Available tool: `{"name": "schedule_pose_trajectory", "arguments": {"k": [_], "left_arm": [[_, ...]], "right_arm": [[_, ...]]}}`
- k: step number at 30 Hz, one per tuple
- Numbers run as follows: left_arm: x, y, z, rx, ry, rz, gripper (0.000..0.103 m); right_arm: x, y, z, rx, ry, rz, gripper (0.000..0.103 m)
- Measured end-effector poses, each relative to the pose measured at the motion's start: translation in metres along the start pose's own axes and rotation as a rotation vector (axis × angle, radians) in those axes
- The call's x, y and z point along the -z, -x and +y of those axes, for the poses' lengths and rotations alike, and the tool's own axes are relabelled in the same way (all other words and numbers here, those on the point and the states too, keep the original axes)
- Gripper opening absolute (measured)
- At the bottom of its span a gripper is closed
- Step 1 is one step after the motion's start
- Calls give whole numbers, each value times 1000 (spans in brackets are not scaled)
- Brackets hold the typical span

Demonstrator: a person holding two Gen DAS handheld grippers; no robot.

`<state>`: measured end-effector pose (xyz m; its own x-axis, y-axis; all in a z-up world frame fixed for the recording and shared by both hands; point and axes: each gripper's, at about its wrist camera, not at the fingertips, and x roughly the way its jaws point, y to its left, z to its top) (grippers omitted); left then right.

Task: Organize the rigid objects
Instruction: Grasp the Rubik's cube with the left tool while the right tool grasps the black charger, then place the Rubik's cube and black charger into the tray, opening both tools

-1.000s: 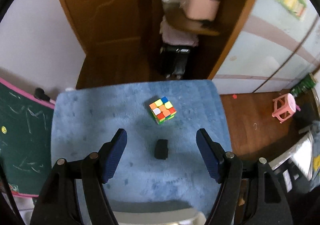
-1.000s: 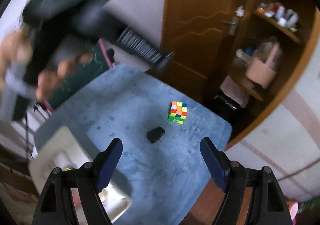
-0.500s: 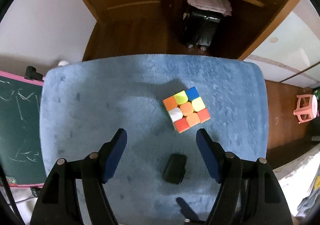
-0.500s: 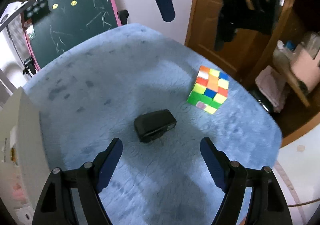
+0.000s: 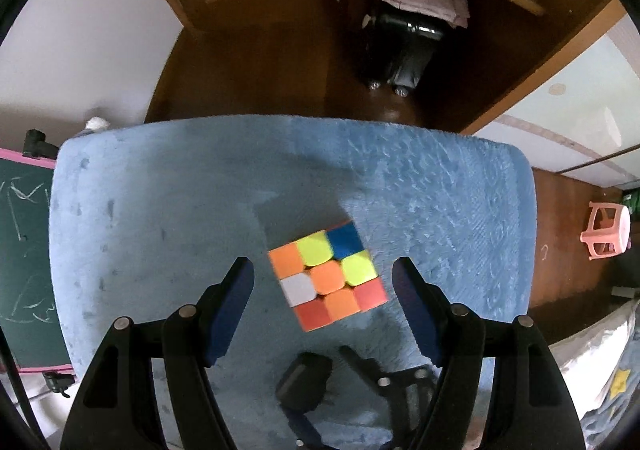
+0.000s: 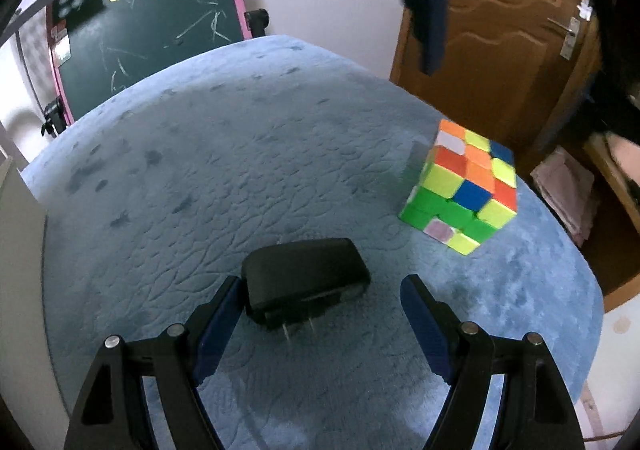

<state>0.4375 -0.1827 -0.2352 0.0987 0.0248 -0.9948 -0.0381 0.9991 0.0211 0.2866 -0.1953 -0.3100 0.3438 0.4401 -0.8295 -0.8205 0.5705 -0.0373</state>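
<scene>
A multicoloured puzzle cube (image 5: 328,279) sits on the blue cloth-covered table (image 5: 160,210). My left gripper (image 5: 323,270) is open above it, one finger on each side, not touching. A black plug adapter (image 6: 306,282) lies flat, prongs toward me. My right gripper (image 6: 320,290) is open and low around it; its left finger (image 6: 218,326) is at the adapter's edge. The adapter (image 5: 304,380) and the right gripper's fingers (image 5: 384,376) show at the bottom of the left wrist view. The cube (image 6: 464,190) stands to the adapter's far right in the right wrist view.
A green chalkboard with a pink frame (image 6: 140,10) stands beyond the table's left side. A wooden door (image 6: 500,50) and a shelf unit are behind the table. A pink stool (image 5: 606,230) is on the floor. A white container edge (image 6: 16,250) is at left.
Both grippers have come lower and closer. The left one has moved over the cube. The right one has closed in around the adapter. Both stay open.
</scene>
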Motion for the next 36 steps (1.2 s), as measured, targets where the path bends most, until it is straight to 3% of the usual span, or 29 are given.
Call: {"name": "schedule_pose_trajectory", "arguments": {"k": [2,3,13,18,22,28,36], "left_arm": [[-3,-5,-2,-21,2,7,75],[-3,-8,-4,-27,0,10,75],[-4,-43,-4,-78,13,76,75],[4,-47,-10,-93,9,35,68],[15,-38,-16,-146,-32,-5,67],[40,1,-6,-132,-80,-43,67],[109,100,26,-117,-184,-150,67]], "right_arm": [[2,-4,1,-32,9,-3,76],[4,-5,1,-49,14,-13,64],[34,22,-3,-85,-91,-55,64],[45,40,-1,-76,-156,-58,64],[53,55,0,-70,-203,-63,64],[55,90,1,-61,-283,-95,64],[47,163,17,-49,-376,-175,64]]}}
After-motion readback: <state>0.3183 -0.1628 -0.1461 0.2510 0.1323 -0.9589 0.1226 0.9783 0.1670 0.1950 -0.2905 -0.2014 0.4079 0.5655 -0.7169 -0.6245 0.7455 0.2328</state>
